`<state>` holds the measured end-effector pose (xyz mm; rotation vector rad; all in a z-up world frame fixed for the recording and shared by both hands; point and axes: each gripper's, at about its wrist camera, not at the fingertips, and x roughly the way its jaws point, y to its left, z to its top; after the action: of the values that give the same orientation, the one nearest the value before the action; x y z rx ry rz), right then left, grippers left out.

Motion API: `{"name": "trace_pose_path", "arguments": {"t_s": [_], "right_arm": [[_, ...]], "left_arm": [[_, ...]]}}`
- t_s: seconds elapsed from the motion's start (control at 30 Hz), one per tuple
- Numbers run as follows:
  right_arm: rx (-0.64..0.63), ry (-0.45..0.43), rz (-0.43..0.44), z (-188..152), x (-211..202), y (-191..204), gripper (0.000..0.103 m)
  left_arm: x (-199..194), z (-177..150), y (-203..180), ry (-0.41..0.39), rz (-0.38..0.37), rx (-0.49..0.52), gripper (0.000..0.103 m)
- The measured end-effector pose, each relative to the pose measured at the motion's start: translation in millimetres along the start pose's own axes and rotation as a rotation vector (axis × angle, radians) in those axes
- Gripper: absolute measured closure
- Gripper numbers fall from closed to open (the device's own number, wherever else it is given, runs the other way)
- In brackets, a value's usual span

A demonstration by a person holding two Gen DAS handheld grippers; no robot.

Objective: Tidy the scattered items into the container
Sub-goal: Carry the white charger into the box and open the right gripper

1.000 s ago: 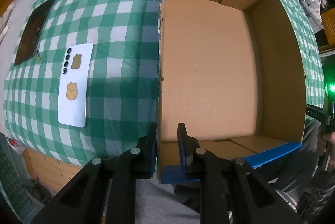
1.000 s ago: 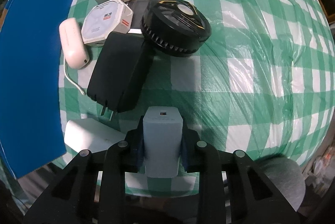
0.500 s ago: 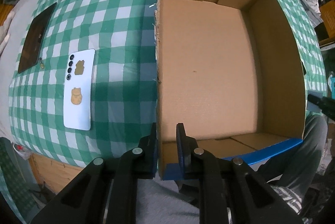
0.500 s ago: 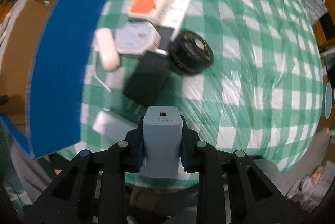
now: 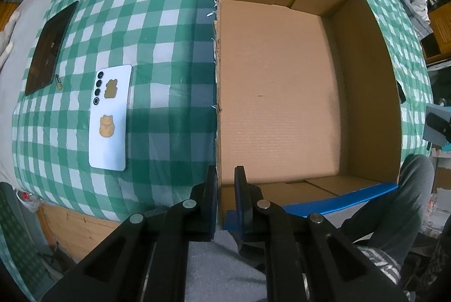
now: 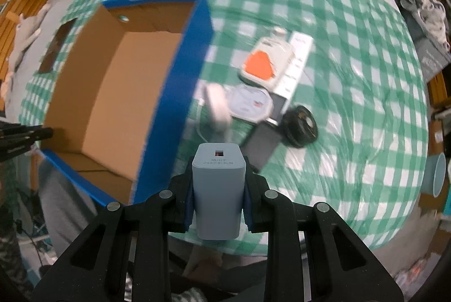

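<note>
An empty cardboard box [image 5: 366,93] with blue outer sides stands on the green checked cloth. My left gripper [image 5: 225,189] points down, shut on the box's left wall near its front corner. My right gripper [image 6: 218,189] is shut on a grey-blue charger block [image 6: 218,183] and holds it in the air, to the right of the box [image 6: 93,93]. Below it lie the scattered items: an orange-and-white device [image 6: 265,65], an octagonal grey device [image 6: 251,101], a white oval piece [image 6: 217,104], a black round fan [image 6: 300,125] and a black block [image 6: 263,144].
A white phone [image 5: 110,117] with stickers lies face down, left of the box. A dark tablet [image 5: 50,48] lies further left. A pale blue cup [image 6: 438,175] sits beyond the table's right edge. A person's grey-clad legs are at the front edge.
My right gripper has risen with the charger block, and the box has come into its view. The left jaws have closed slightly on the box wall; that hand stays put.
</note>
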<state>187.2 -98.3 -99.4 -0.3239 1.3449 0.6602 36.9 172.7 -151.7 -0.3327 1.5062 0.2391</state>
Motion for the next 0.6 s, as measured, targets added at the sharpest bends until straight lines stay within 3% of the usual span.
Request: {"name": "trace_pose_path", "arguments": {"t_s": [0.2, 0.6], "right_arm": [[-0.054, -0.017, 0.038, 11, -7, 33, 0.077], [-0.141, 0.024, 0.102, 21, 24, 95, 0.077]], "left_arm": [[-1, -1, -2, 0.001, 0.006, 0.009, 0.092], [-4, -2, -2, -0.016, -0.013, 0.009, 0.092]]}}
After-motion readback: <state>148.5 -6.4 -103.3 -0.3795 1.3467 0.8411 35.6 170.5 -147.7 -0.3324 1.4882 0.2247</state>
